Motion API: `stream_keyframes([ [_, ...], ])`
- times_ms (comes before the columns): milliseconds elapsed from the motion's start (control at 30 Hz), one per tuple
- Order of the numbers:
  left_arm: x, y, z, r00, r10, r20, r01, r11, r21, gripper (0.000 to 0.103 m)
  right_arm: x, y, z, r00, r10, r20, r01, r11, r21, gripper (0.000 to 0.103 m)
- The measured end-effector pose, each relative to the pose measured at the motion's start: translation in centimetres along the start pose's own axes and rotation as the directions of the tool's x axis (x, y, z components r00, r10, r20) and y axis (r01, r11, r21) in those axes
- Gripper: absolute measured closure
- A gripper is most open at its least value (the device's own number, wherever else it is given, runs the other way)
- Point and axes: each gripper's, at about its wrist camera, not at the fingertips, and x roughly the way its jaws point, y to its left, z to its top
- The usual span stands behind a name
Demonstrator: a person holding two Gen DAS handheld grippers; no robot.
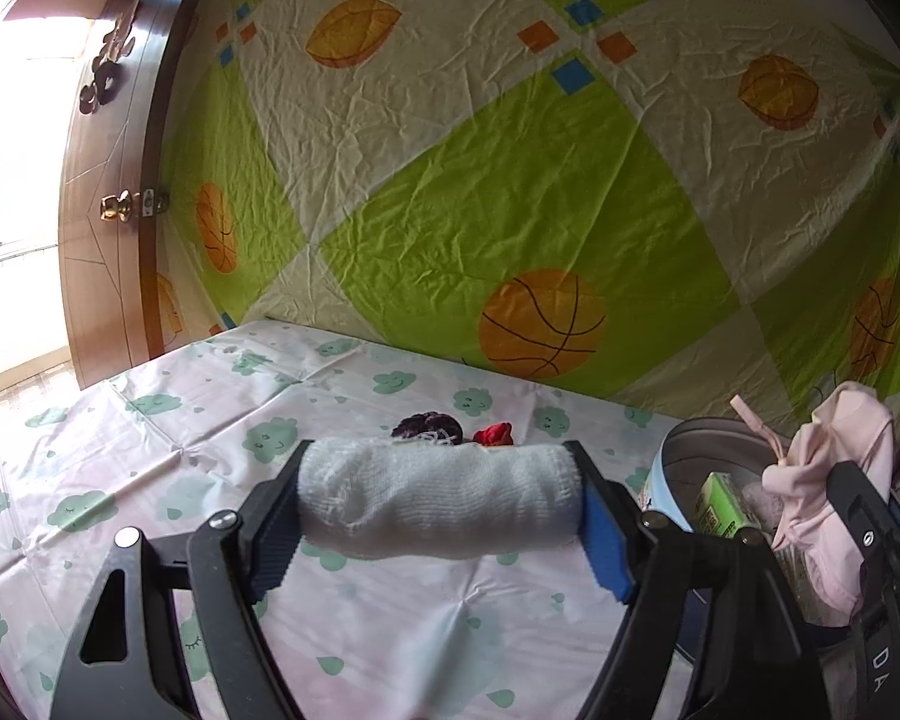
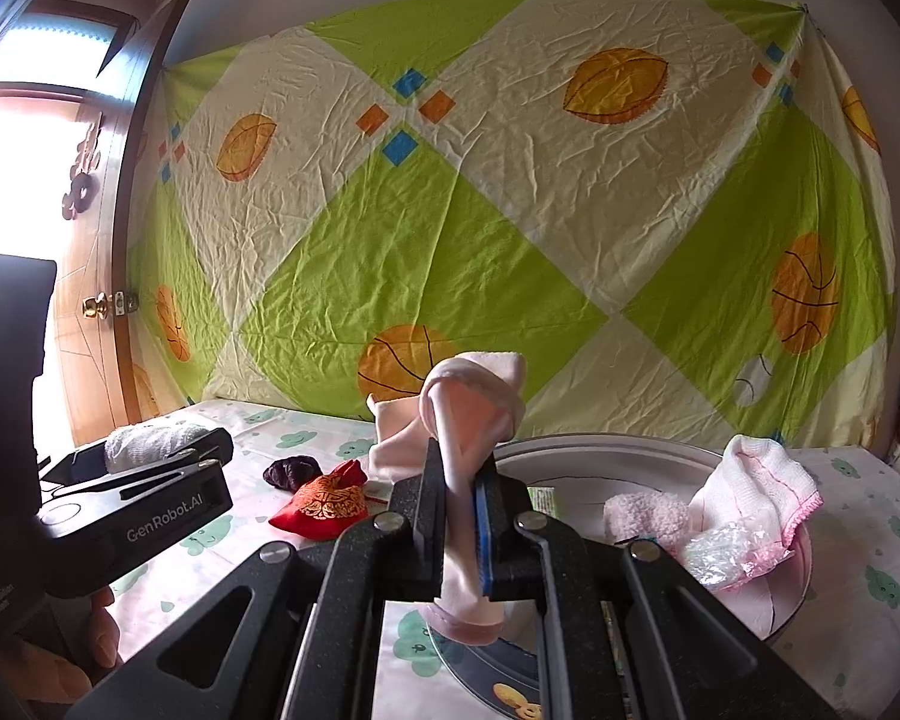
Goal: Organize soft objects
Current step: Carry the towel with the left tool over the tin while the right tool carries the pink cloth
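The left gripper has its fingers spread wide, clamping a rolled white terry towel by its ends above the cloud-print tablecloth. The right gripper has its fingers pinched narrow on a pale pink cloth garment, hanging over the round white tin tub at its 9 o'clock rim. A red embroidered pouch and dark purple scrunchie lie on the cloth, at 10 o'clock from the tub.
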Motion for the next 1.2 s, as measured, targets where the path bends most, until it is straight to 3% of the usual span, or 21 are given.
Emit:
stream_keyframes([
  [700, -1.2, -6.4, 0.6, 0.995, -0.095, 0.015, 0.093, 0.992, 0.081, 0.024, -1.3, -6.5, 0.6, 0.991, -0.129, 0.028, 0.127, 0.99, 0.063, 0.094],
  [1200, -0.8, -11.1, 1.4, 0.983, -0.182, 0.021, 0.177, 0.974, 0.141, 0.024, -0.7, -10.0, 1.0, 0.976, -0.215, 0.028, 0.212, 0.974, 0.073, 0.094],
])
